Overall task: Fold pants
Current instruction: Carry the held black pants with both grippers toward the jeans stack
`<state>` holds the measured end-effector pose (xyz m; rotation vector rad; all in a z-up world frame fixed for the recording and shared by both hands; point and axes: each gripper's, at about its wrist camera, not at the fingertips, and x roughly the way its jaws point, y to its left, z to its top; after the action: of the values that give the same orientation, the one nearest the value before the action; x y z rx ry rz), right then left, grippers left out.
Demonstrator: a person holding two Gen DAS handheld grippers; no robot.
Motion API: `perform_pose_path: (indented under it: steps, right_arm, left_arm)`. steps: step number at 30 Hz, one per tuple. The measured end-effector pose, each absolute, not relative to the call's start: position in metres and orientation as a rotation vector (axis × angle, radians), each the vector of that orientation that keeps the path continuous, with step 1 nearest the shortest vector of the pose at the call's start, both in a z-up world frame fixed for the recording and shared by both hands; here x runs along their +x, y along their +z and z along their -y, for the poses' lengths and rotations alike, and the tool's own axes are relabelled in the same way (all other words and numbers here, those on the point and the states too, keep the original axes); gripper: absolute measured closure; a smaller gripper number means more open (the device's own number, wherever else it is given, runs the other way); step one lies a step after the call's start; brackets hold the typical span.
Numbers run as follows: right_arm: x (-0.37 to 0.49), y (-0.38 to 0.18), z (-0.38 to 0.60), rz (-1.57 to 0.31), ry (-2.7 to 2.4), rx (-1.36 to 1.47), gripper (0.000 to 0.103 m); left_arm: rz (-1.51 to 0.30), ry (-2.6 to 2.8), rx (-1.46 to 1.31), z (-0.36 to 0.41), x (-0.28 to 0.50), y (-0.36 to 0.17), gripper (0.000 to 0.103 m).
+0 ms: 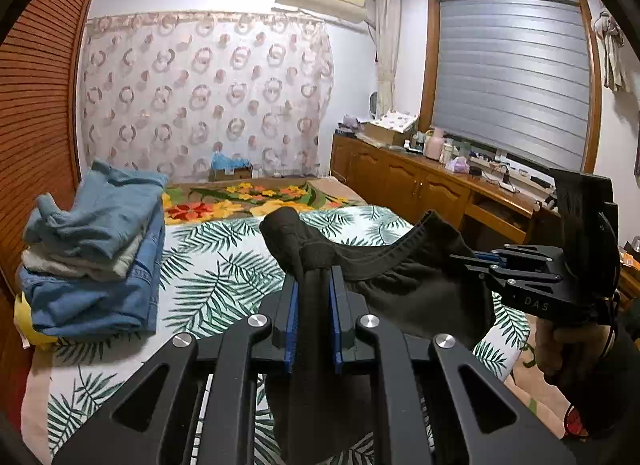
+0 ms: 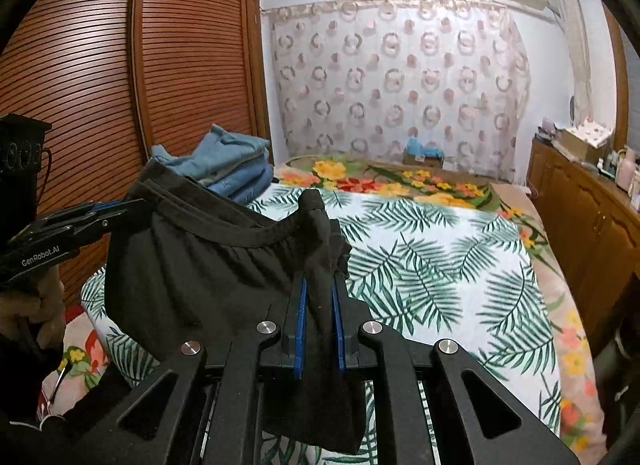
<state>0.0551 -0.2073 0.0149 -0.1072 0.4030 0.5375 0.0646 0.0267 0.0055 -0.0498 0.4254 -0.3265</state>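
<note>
Black pants [image 1: 404,289] hang by their elastic waistband in the air above the bed. My left gripper [image 1: 314,277] is shut on one bunched corner of the waistband, its blue pads pressing the cloth. My right gripper [image 2: 320,281] is shut on the other corner of the black pants [image 2: 192,265]. The waistband sags in a curve between the two grips. From the left wrist view the right gripper [image 1: 464,259] shows at the right, held by a hand. The left gripper [image 2: 132,205] shows at the left of the right wrist view. The legs hang out of sight below.
A bed with a palm-leaf sheet [image 2: 432,265] and a flowered blanket [image 1: 240,201] lies ahead. A pile of folded blue jeans and light clothes [image 1: 96,249] sits at its left side by a slatted wooden wardrobe [image 2: 120,85]. A cluttered wooden cabinet [image 1: 420,181] runs along the right.
</note>
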Motion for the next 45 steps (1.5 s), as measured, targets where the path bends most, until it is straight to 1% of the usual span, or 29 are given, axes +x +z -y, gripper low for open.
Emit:
perform_pose_path:
  steps: [9,18,30,45]
  right_arm:
    - [0.042,0.024,0.201,-0.366,0.556,-0.132,0.092]
    - [0.055,0.022,0.19,-0.377,0.576,-0.159,0.092]
    - [0.098,0.028,0.162,-0.388,0.608,-0.227,0.092]
    - [0.165,0.053,0.125,-0.362,0.643,-0.287,0.092]
  left_arm:
    - [-0.383,-0.309,-0.048,-0.036,0.057,0.016,0.088]
    - [-0.396,-0.284,-0.068,-0.051,0.064,0.008,0.088]
    - [-0.427,-0.227,-0.1,-0.076,0.089,-0.002,0.088]
    - [-0.407,-0.177,-0.1,-0.108,0.134,0.012,0.088]
